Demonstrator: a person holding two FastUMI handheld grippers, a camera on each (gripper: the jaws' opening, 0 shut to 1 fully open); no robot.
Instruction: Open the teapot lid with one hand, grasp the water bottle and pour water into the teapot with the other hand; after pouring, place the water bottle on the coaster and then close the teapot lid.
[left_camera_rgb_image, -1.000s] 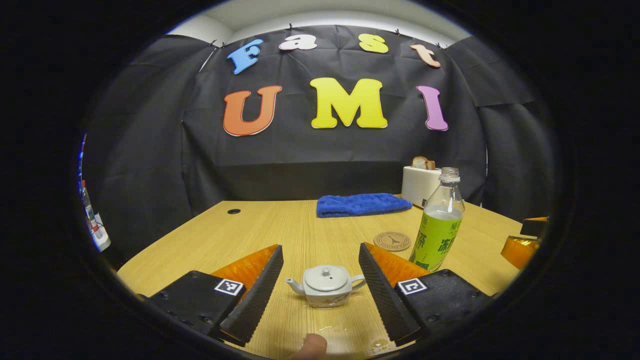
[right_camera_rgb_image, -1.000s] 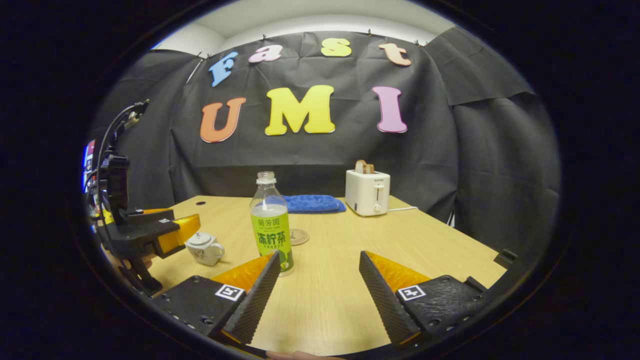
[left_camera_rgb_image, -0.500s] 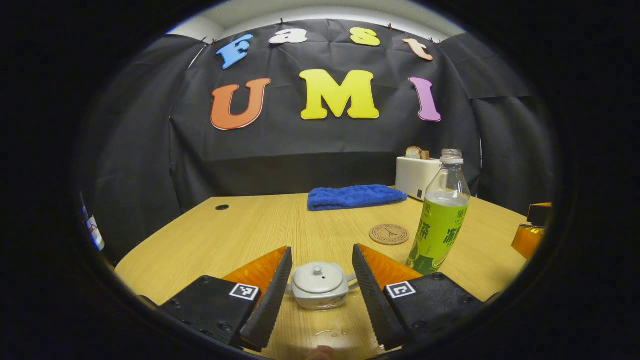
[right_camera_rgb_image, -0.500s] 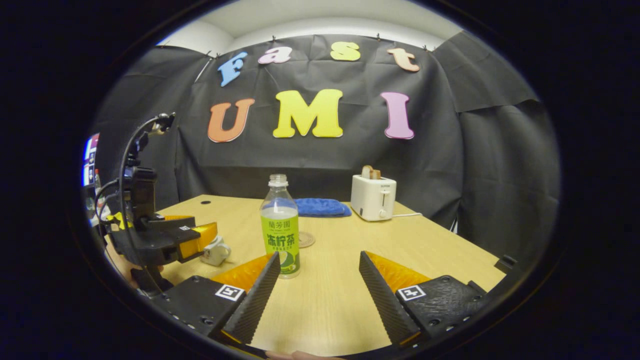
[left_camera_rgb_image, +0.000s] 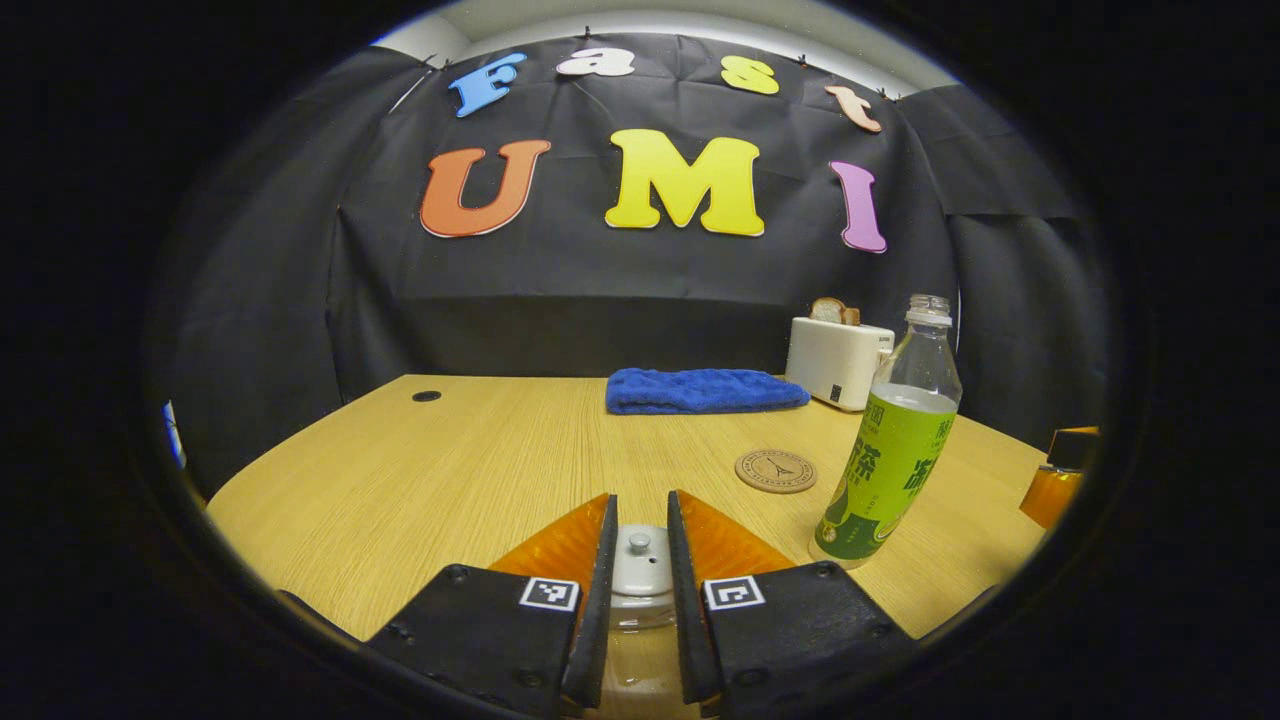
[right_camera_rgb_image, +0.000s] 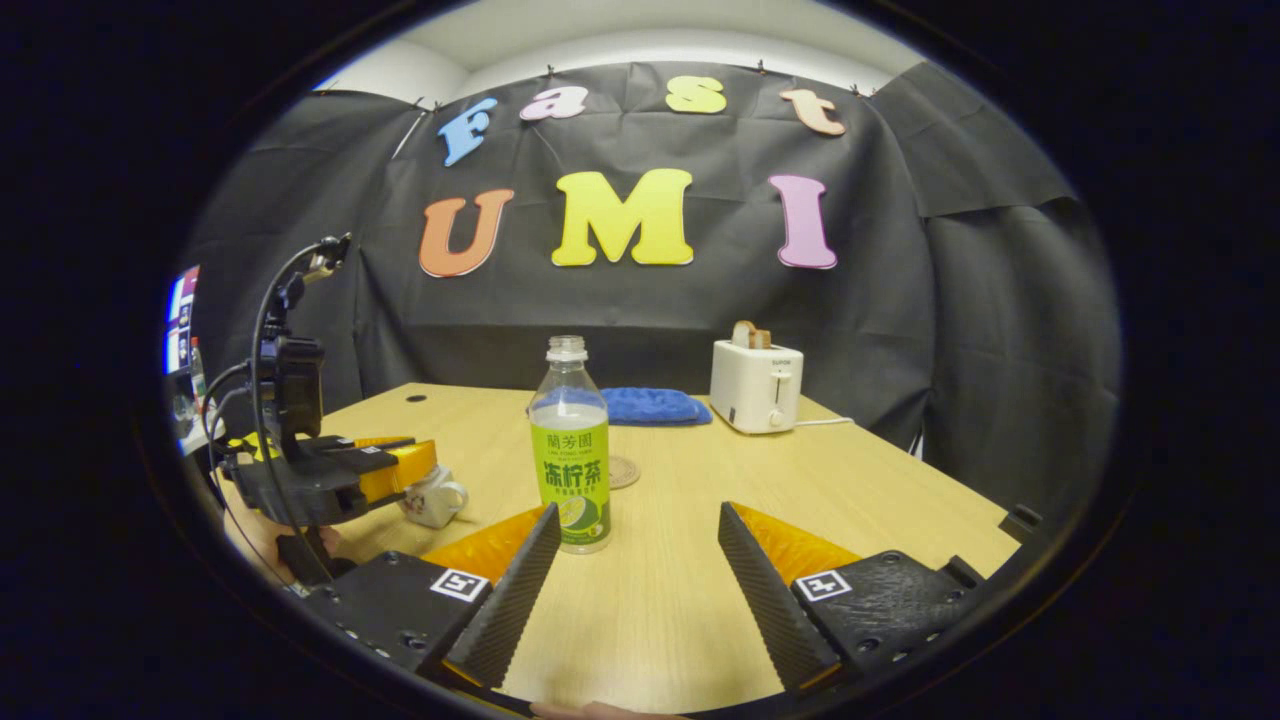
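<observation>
A small white teapot (left_camera_rgb_image: 640, 572) stands on the wooden table (left_camera_rgb_image: 420, 480) between my left gripper's fingers. The left gripper (left_camera_rgb_image: 640, 505) has closed in on the lid from both sides, with the knob showing in the narrow gap. The right gripper view shows the same gripper (right_camera_rgb_image: 395, 470) over the teapot (right_camera_rgb_image: 437, 497) at the left. An uncapped water bottle (right_camera_rgb_image: 570, 450) with a green label stands upright just ahead and left of my right gripper (right_camera_rgb_image: 638, 510), which is open and holds nothing. The round coaster (left_camera_rgb_image: 776, 470) lies just behind the bottle (left_camera_rgb_image: 888, 450).
A white toaster (right_camera_rgb_image: 756, 385) holding bread stands at the back right with its cord trailing right. A folded blue cloth (right_camera_rgb_image: 650, 404) lies by the wall. The table has a cable hole (left_camera_rgb_image: 427, 396) at the far left. A hand (right_camera_rgb_image: 262, 530) holds the left gripper.
My left gripper has moved forward over the teapot, and its fingers have closed from wide apart onto the lid. The right gripper has shifted slightly, staying open beside the bottle.
</observation>
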